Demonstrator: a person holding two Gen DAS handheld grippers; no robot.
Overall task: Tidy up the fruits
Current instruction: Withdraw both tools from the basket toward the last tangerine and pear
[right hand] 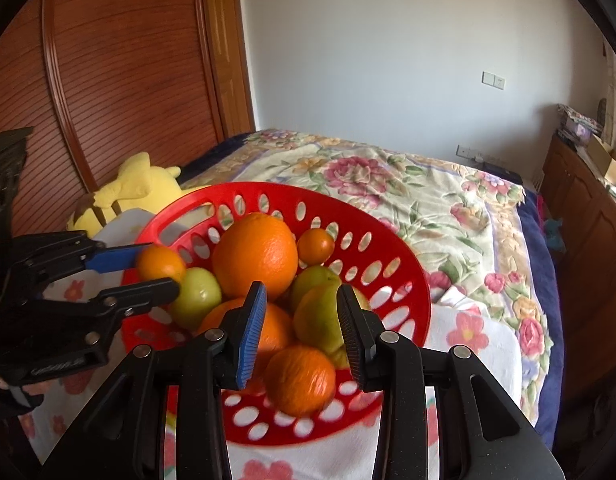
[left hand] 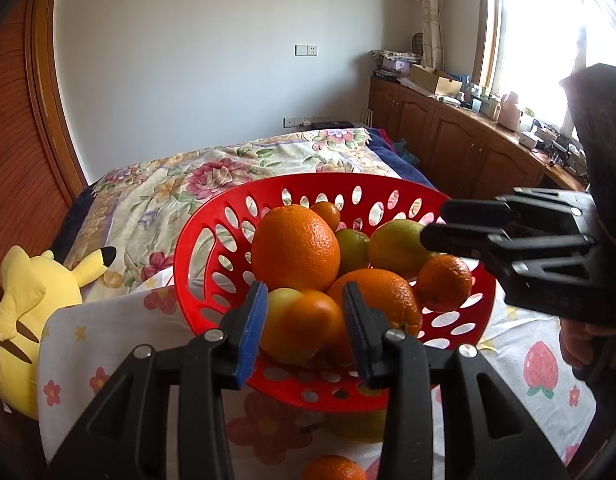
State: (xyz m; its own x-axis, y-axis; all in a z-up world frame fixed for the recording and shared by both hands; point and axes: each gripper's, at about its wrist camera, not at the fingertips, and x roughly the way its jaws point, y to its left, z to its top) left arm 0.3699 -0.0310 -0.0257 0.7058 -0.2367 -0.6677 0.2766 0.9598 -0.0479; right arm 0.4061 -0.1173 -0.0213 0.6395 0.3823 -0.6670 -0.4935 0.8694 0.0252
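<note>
The red basket (left hand: 328, 178) sits mid-frame on a flowered cloth (left hand: 108, 340) at the bed (left hand: 228, 168) edge, mouth up, its wider span running left to right. The left claw (left hand: 304, 292) grasps a small round orange (left hand: 304, 324) at the basket's near rim. At the right edge, the right claw (left hand: 432, 222) is clenched on nothing, pointing left over the piled fruit.

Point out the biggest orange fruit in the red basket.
It is the large orange standing tallest at the middle of the red basket. It clearly outsizes the small mandarin behind it and the greenish fruits beside it.
</note>
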